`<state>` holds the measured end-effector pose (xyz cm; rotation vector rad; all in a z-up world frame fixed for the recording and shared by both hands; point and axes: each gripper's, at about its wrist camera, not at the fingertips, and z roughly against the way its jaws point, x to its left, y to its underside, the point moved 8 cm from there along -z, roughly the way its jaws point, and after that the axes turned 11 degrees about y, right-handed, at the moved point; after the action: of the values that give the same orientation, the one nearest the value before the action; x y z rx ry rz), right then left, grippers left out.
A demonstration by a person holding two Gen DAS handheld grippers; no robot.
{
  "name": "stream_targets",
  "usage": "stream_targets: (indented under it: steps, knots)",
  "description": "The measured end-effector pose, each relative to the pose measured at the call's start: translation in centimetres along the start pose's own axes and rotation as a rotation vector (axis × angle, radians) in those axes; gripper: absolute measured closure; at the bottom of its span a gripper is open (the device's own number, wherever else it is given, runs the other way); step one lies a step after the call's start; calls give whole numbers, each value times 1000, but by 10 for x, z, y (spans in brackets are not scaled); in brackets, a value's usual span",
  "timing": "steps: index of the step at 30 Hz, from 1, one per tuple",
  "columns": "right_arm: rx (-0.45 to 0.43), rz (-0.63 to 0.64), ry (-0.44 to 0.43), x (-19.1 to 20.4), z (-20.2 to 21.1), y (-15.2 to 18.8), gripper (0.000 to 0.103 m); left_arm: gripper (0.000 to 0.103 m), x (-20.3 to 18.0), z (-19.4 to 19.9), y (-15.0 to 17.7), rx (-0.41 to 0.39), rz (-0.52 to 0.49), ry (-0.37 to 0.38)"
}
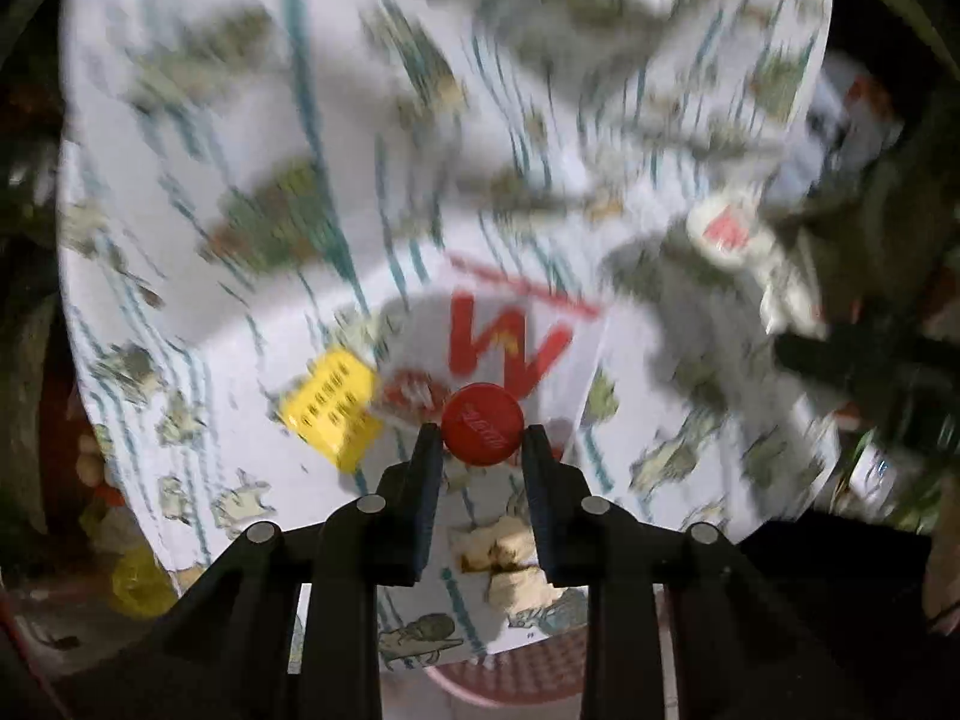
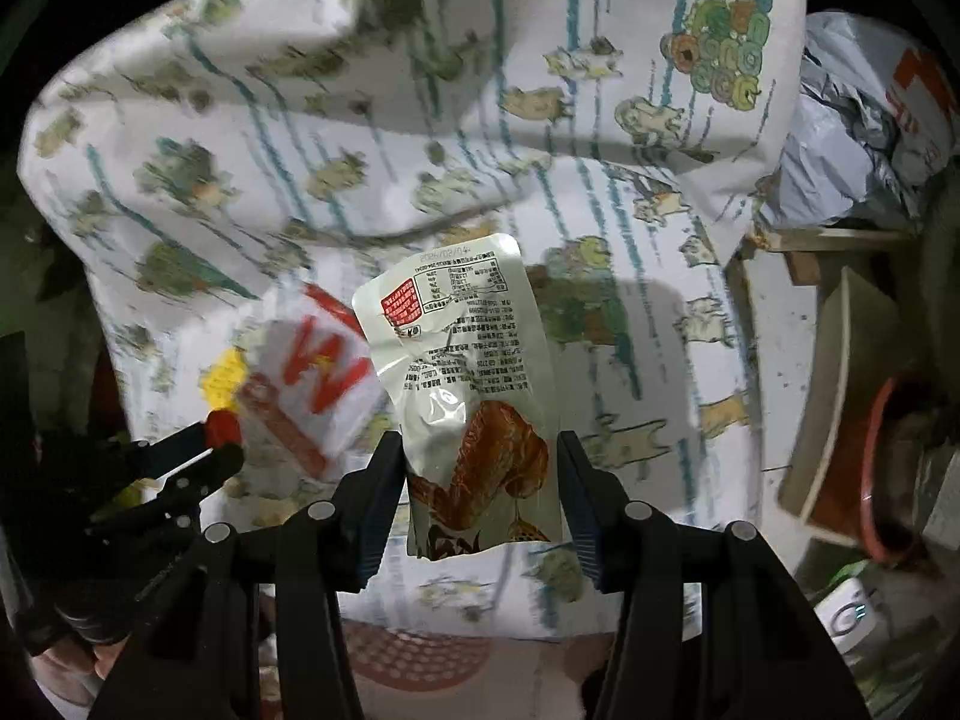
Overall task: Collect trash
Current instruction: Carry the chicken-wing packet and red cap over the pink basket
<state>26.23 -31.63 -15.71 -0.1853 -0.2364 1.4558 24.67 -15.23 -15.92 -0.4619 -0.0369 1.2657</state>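
Note:
My left gripper (image 1: 482, 433) is shut on a red bottle cap (image 1: 482, 425) and holds it above the patterned cloth (image 1: 240, 120). The cap and left gripper also show in the right wrist view (image 2: 223, 427), at the left. My right gripper (image 2: 480, 450) is shut on a white snack packet (image 2: 468, 372) with a printed chicken wing, held upright above the cloth (image 2: 630, 312). On the cloth lie a white wrapper with a red W (image 1: 510, 342) (image 2: 318, 372), a yellow piece (image 1: 333, 408) (image 2: 225, 378) and crumpled brownish scraps (image 1: 510, 564). The right gripper appears blurred in the left wrist view (image 1: 828, 324).
A pink-red perforated bin or stool top (image 2: 414, 654) (image 1: 510, 672) lies below the cloth's near edge. At the right are a grey plastic bag (image 2: 852, 138), wooden boards (image 2: 840, 360), an orange basin (image 2: 876, 468) and a white device (image 2: 852, 612).

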Motion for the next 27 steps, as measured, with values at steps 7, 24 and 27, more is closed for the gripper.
stream_targets:
  steps: [7, 24, 27]
  knots:
    - [-238, -3, -28, 26, 72, -2, 50, 77, 25, 74, -23, -220, 52, -6]
    - [-463, 82, -17, 82, 157, 94, 50, 77, 57, 142, 75, -292, 87, -108]
    - [-455, 93, -22, 88, 158, 111, 50, 77, 62, 148, 91, -309, 108, -91]
